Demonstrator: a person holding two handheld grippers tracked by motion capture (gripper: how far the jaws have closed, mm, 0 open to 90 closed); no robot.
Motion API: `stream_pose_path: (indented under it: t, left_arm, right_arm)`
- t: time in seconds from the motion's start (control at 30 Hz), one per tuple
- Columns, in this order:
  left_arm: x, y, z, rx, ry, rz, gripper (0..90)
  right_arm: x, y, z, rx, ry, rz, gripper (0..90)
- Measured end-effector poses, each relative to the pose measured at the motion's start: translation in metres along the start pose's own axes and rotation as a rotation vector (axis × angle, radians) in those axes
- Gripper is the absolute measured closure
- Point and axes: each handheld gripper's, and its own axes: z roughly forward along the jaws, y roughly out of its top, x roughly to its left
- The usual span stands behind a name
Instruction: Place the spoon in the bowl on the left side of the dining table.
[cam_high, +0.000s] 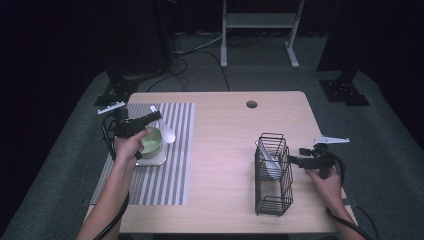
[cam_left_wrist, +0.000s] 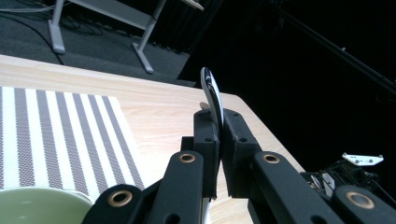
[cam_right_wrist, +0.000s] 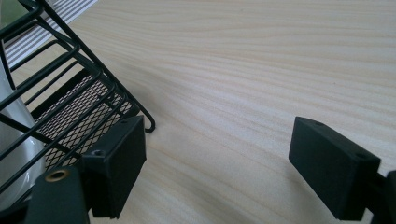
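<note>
Spoon (cam_left_wrist: 212, 95), white and glossy, is clamped edge-on between the left gripper's (cam_left_wrist: 218, 140) black jaws, its handle rising above them. In the high view this left gripper (cam_high: 150, 119) is held over the striped placemat (cam_high: 175, 165) at the left of the light wooden tabletop (cam_high: 225, 150), and the spoon's white bowl (cam_high: 168, 134) hangs just beside the rim of a pale green bowl (cam_high: 151, 141). That green bowl stands on a small pale tray (cam_high: 152, 161) lying on the placemat, and the person's left hand (cam_high: 129, 147) covers part of it.

At the right of the tabletop stands a black wire basket (cam_high: 272, 175), upright, with more white utensils (cam_high: 270, 160) leaning inside it. The right gripper (cam_high: 292, 160) is held just beside the basket's right wall, in the person's right hand (cam_high: 325, 182). In the right gripper view its jaws stand wide apart with nothing between them, above bare wood, the left one close to the basket's (cam_right_wrist: 70, 93) lower corner.
</note>
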Motion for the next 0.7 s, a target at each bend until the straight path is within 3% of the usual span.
stream_pose_path:
  t: [0.7]
  left_arm:
    - [0.019, 0.001, -0.007, -0.024, 0.032, -0.023, 85.3]
  right_arm:
    - [0.0, 0.0, 0.0, 0.004, -0.004, 0.004, 17.8]
